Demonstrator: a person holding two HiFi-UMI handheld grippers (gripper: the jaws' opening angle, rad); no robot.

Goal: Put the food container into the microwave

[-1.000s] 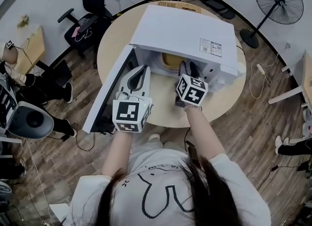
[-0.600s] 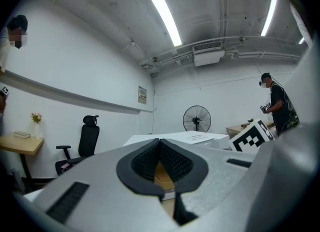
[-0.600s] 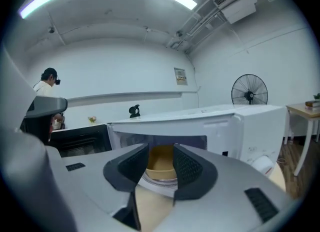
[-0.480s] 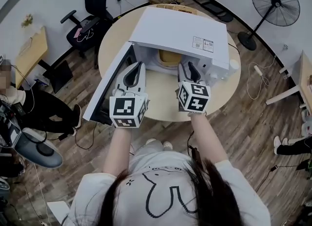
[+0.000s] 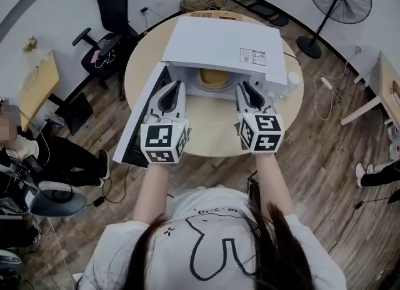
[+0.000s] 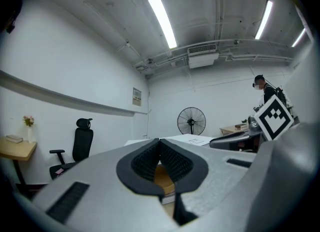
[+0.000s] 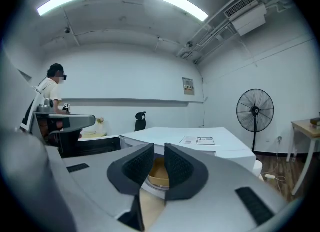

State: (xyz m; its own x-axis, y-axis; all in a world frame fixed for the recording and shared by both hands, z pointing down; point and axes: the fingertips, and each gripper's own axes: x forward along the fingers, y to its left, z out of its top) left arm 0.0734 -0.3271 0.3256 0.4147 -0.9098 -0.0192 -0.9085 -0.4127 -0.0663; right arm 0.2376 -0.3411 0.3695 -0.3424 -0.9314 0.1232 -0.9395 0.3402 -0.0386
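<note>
A: "Since the food container (image 5: 214, 76) sat inside the microwave (image 5: 219, 45), beyond both claws, where would you have gripped it?"

B: "By its rim. It looked light, thin-walled and probably slippery. The left claw (image 5: 175, 87) was clenched on nothing. The right claw (image 5: 246, 89) was slightly parted and empty. Both hung over the near tabletop (image 5: 212, 142)."

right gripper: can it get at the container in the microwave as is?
Probably yes. The microwave door stands open to the left, and the container sits inside, straight ahead of the right gripper, with nothing visible between them.
</note>
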